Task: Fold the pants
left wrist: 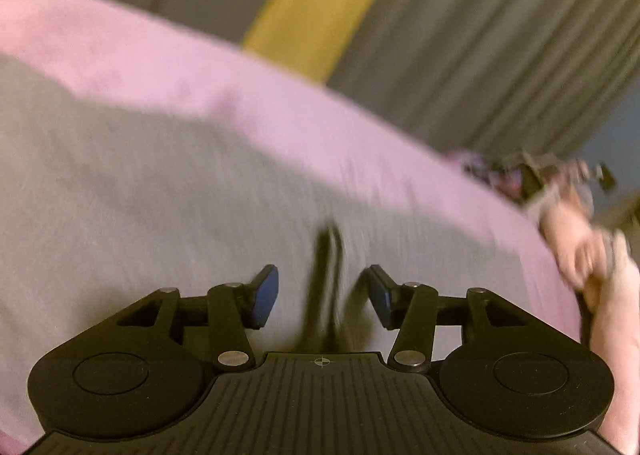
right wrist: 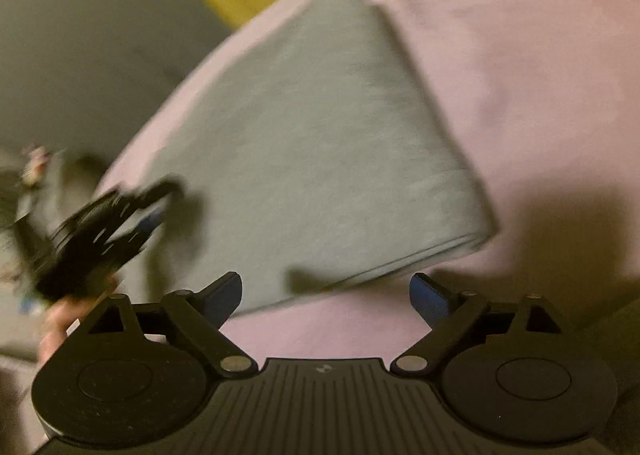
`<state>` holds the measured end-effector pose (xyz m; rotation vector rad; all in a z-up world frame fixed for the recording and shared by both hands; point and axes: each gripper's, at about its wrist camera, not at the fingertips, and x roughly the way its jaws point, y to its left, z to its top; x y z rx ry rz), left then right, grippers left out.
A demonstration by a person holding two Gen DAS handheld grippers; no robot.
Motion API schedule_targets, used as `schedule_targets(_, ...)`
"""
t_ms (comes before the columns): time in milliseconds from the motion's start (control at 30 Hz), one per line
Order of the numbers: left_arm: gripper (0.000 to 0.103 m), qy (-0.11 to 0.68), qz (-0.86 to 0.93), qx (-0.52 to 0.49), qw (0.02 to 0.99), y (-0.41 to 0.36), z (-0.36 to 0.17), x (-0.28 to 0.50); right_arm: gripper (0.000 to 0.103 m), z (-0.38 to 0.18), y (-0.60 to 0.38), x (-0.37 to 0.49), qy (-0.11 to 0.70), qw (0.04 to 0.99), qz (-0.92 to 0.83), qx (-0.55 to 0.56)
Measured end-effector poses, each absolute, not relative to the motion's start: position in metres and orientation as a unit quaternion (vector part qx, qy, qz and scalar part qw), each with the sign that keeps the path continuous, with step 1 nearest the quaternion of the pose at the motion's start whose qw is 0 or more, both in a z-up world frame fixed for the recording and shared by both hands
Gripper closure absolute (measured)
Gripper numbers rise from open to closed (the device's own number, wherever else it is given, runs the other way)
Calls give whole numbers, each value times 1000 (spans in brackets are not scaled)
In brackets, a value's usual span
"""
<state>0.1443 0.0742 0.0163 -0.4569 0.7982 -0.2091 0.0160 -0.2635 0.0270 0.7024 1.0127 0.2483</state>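
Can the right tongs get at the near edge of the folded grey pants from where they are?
Probably yes: the right tongs are open, empty, right above the grey pants' near edge; nothing in between.

I see pink sheet (left wrist: 360, 143) across the bed, 9 to 3 o'clock | grey curtain (left wrist: 500, 55) at 1 o'clock beyond it | yellow strip (left wrist: 320, 7) at 12 o'clock | all blurred

Folded grey pants (right wrist: 320, 143) on pink sheet (right wrist: 540, 95)
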Motion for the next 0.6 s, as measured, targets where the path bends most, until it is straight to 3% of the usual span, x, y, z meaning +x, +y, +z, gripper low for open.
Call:
schedule_targets(133,32,394,-137,-243,876,71,17,155,11,54,-266,17,420,854,125,281)
schedule_targets(200,31,427,-159,-260,851,65,2,170,13,58,-264,24,397,879,91,247)
schedule_targets(267,31,453,-154,-270,836,61,-15,184,26,55,-258,33,387,893,62,223)
schedule_targets(333,31,442,-157,-287,835,62,-22,189,50,42,-251,46,381,904,26,194)
schedule_targets(367,32,434,-164,-299,834,63,-22,190,54,33,-246,53,379,910,8,169)
schedule_targets(467,46,407,-178,-322,836,64,-21,192,58,8,-227,59,378,920,-15,99)
schedule_targets(600,69,364,-147,-293,872,61,-16,190,48,7,-219,57,360,930,-17,79)
